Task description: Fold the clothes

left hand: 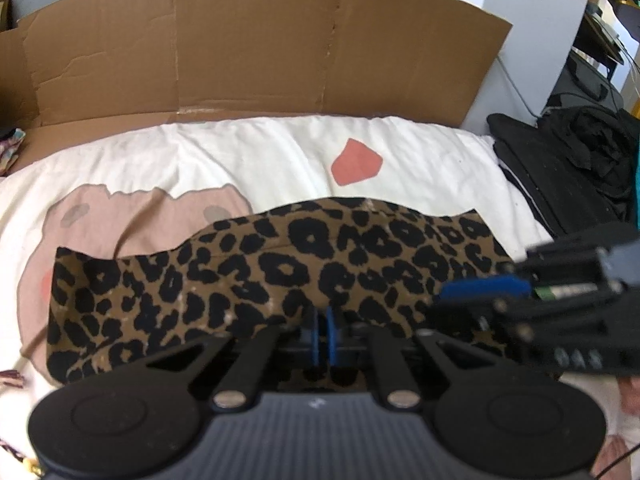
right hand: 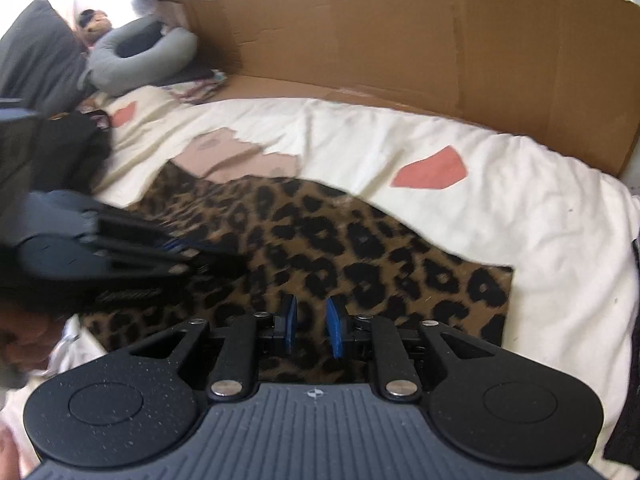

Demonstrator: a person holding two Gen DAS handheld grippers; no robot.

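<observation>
A leopard-print cloth (left hand: 260, 272) (right hand: 340, 248) lies spread flat across a white bed cover (left hand: 240, 152) (right hand: 520, 220). My left gripper (left hand: 324, 334) sits at the cloth's near edge. Its blue pads are almost together, with a fold of the fabric pinched between them. In the right wrist view it shows blurred at the left (right hand: 180, 250). My right gripper (right hand: 312, 326) hovers over the cloth's near right part with its blue pads apart and nothing pinched. It also reaches in from the right in the left wrist view (left hand: 460, 296).
A flattened cardboard sheet (left hand: 256, 48) (right hand: 440, 32) stands along the far side of the bed. Black clothes (left hand: 580, 160) are piled at the right. A grey ring cushion (right hand: 140, 56), a dark pillow (right hand: 36, 52) and a black garment (right hand: 68, 152) lie at the left.
</observation>
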